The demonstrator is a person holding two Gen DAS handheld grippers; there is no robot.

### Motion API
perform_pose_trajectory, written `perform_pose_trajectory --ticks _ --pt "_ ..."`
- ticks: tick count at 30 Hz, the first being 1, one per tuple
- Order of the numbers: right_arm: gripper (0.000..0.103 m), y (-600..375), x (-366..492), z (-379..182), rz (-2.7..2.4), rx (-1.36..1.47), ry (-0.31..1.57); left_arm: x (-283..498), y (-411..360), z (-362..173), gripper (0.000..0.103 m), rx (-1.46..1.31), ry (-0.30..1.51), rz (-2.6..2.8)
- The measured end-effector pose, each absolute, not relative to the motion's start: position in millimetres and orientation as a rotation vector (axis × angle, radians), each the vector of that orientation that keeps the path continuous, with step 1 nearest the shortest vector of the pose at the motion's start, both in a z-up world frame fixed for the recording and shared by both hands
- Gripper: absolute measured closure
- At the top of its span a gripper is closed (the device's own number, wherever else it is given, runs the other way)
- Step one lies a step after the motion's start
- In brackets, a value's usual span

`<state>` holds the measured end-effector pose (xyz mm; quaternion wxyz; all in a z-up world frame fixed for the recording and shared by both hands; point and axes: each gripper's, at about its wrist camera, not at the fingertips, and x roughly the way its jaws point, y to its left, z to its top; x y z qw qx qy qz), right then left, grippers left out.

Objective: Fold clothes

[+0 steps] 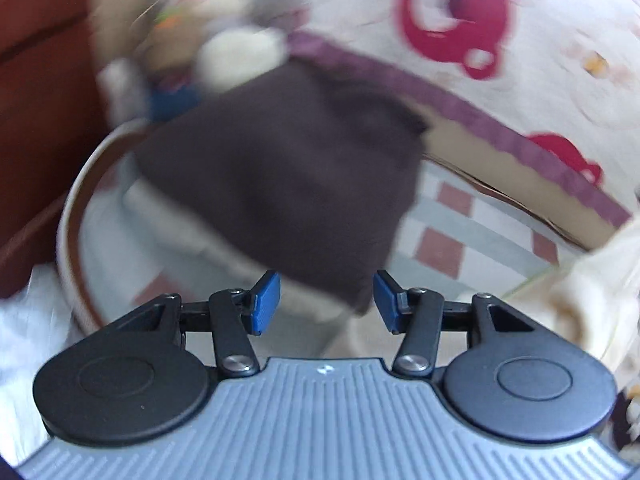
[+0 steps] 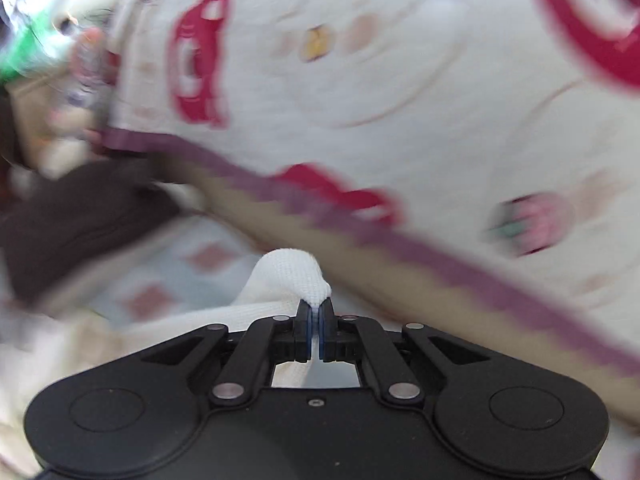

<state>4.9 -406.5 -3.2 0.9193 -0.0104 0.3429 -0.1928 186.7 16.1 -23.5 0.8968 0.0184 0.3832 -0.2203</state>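
The right gripper [image 2: 316, 312] has its blue-padded jaws pressed together on a fold of white knitted cloth [image 2: 288, 280], which bulges up above the pads and trails down to the left. The left gripper [image 1: 326, 300] stands about half open with nothing between its blue pads [image 1: 266, 300]. Just ahead of it, a dark brown folded garment [image 1: 280, 168] lies on a round table covered with a pale checked cloth with reddish squares [image 1: 452, 232], near the table's far edge. Behind the table, a cream quilt printed with red cartoon shapes and edged with a purple band [image 2: 400, 80] fills the background. Both views are blurred.
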Motion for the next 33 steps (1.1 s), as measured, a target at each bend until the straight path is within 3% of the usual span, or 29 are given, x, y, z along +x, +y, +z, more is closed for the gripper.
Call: perform_pose_trajectory --ticks 3,6,9,11,12,19,21,25,28,29,32,33 --pt "0.100 -439 10 -36 -0.481 0.058 0.900 188 -18 -29 0.047 0.054 0.821 -0.554" --pt "0.090 -461 15 -61 -0.499 0.208 0.997 201 -56 -44 0.047 0.064 0.861 -0.622" --pt "0.087 -455 17 -53 -0.498 0.223 0.949 215 -90 -63 0.047 0.115 0.891 -0.623" --pt "0.062 -447 12 -43 -0.450 0.250 0.888 221 -103 -77 0.047 0.140 0.911 -0.612" --pt "0.058 -446 10 -39 -0.404 0.270 0.870 220 -105 -84 0.047 0.149 0.924 -0.608" --pt "0.056 -441 16 -40 -0.001 0.447 0.895 229 -92 -118 0.047 0.137 1.037 -0.611" --pt "0.055 -440 26 -52 0.067 0.466 0.956 232 -92 -124 0.040 0.111 1.100 -0.604" --pt "0.053 -428 44 -68 0.078 0.365 1.037 236 -94 -141 0.038 0.073 1.173 -0.611" --pt "0.050 -434 47 -83 0.067 0.418 1.080 242 -96 -145 0.031 0.032 1.175 -0.607" --pt "0.046 -436 48 -91 0.055 0.457 1.110 243 -98 -146 0.034 0.024 1.173 -0.623" --pt "0.044 -435 50 -118 0.051 0.584 1.190 239 -109 -144 0.098 0.037 1.145 -0.681" --pt "0.045 -431 47 -120 0.066 0.614 1.191 231 -114 -139 0.099 0.101 1.089 -0.681"
